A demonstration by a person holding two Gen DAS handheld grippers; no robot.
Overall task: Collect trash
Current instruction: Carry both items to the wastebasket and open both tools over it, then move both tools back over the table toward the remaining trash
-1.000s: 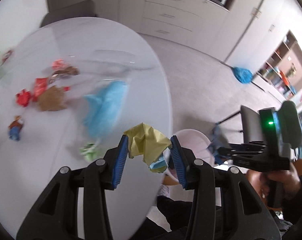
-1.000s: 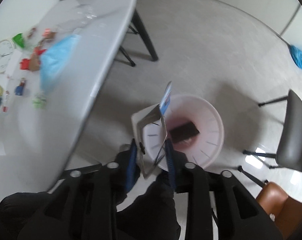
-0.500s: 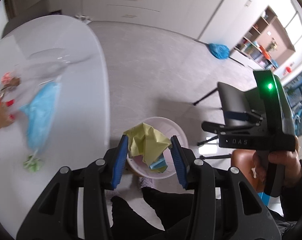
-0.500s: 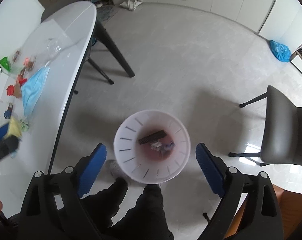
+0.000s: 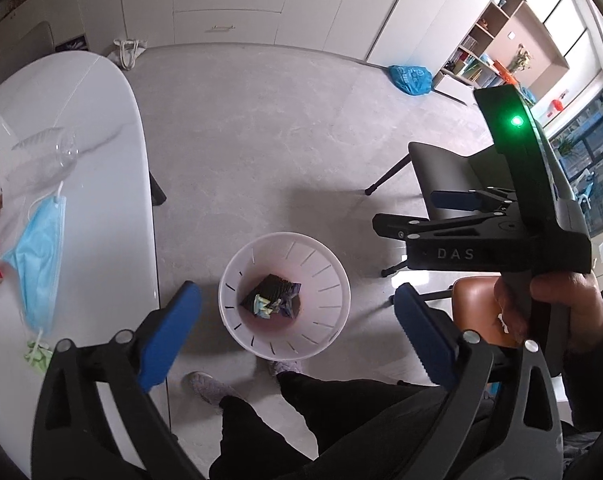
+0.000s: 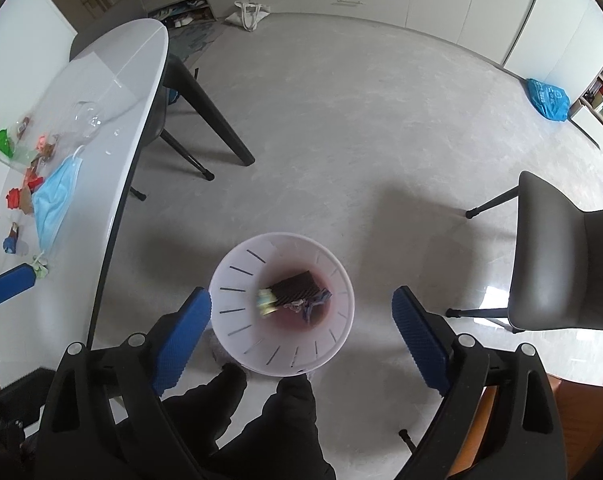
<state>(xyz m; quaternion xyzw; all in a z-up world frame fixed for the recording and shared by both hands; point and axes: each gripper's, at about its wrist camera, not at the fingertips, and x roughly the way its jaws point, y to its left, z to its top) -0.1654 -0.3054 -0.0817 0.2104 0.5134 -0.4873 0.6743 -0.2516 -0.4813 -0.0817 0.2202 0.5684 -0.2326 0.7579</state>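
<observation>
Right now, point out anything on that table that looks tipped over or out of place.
A clear glass lies on its side on the white table. Beside it, a blue face mask sprawls among scattered wrappers, not yet in the white bin. Both tools are open and empty.

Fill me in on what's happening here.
A person with a gripper in each hand is clearing trash off the table into the bin on the floor. Both the left gripper and the right gripper hang open and empty over the bin, which already holds a few scraps. A blue mask and small wrappers lie on the table.
</observation>
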